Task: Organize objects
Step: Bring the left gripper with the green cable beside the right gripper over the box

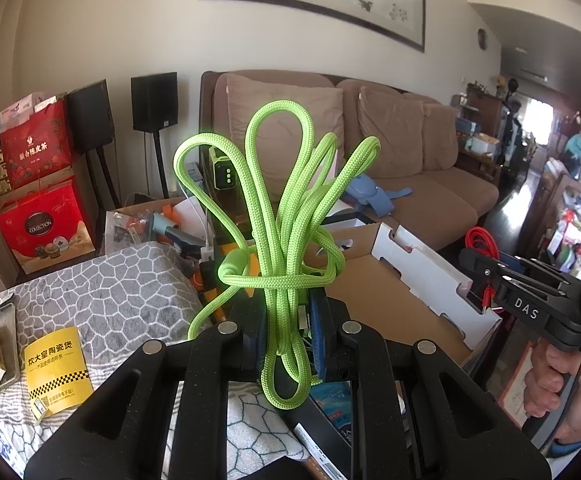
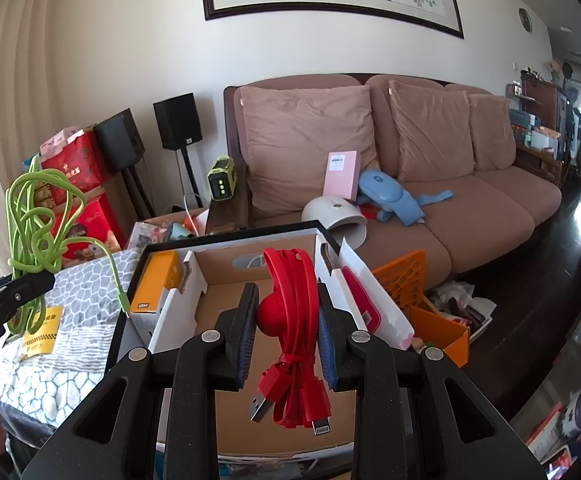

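Clamped between the right gripper's [image 2: 286,336] pads, a red flat cable bundle [image 2: 292,320] hangs over the open cardboard box [image 2: 226,312], its plugs dangling below the jaws. It looks light and limp, tied at the waist, so the bound middle is the sound place to hold. Off to the left, the left gripper [image 1: 286,320] is closed on a green braided cord [image 1: 282,216], coiled and wrapped round itself, loops springing upward; soft and likely to unravel if gripped away from the wrap. Beneath lies a grey patterned cloth [image 1: 130,280]
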